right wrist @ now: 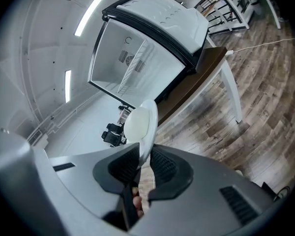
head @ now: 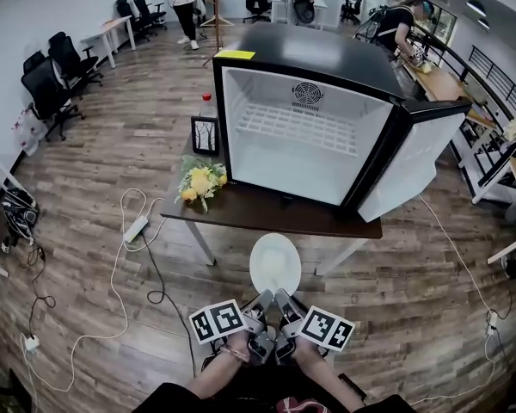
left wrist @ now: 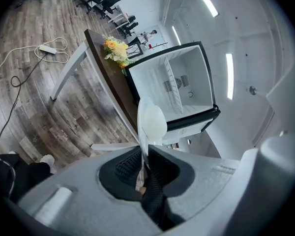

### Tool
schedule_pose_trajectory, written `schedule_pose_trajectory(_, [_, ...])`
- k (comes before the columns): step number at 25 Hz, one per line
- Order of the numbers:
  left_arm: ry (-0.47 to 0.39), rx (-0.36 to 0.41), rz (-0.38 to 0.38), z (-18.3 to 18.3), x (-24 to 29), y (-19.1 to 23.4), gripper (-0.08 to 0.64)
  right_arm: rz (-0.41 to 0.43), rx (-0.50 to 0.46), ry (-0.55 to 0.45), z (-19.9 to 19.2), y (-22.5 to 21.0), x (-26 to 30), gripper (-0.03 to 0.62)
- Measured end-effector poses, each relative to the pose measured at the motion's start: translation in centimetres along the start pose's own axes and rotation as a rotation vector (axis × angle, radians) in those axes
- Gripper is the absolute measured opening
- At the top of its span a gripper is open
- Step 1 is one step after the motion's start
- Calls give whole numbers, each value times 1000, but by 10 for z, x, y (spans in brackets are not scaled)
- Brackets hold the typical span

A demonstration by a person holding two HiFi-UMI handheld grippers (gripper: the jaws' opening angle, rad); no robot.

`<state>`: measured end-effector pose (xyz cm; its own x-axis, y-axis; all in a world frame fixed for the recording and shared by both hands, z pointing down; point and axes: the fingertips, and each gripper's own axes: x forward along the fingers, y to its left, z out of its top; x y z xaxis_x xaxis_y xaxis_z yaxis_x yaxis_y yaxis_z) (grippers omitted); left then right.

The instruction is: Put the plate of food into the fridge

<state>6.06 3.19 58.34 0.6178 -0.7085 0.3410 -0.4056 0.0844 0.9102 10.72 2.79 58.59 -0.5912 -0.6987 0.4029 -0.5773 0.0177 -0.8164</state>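
Note:
A white plate [head: 275, 263] with something pale on it hangs level in front of the dark table [head: 267, 214]. My left gripper [head: 263, 303] is shut on its near rim from the left. My right gripper [head: 286, 302] is shut on the same rim just to the right. In the left gripper view the plate [left wrist: 151, 122] stands edge-on between the pads of the left gripper [left wrist: 143, 154]. The right gripper view shows the plate [right wrist: 140, 122] clamped in the right gripper [right wrist: 146, 154]. The mini fridge [head: 305, 136] stands on the table, its door [head: 413, 166] swung open to the right, one wire shelf inside.
Yellow flowers [head: 200, 181], a picture frame [head: 205, 134] and a bottle [head: 208, 106] stand on the table left of the fridge. A power strip with cables [head: 136, 228] lies on the wood floor at the left. Office chairs [head: 47, 80] and desks line the room; people stand at the back.

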Motion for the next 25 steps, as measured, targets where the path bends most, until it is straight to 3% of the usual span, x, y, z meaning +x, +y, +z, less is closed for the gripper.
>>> schedule_pose_trajectory(15, [-38,-3,26,13,27,-12,46,14,12,26,31,-5,12,75])
schedule_pose_trajectory(25, [-39,0,29,42,31,-13,46,10,15,27,41,9,36,75])
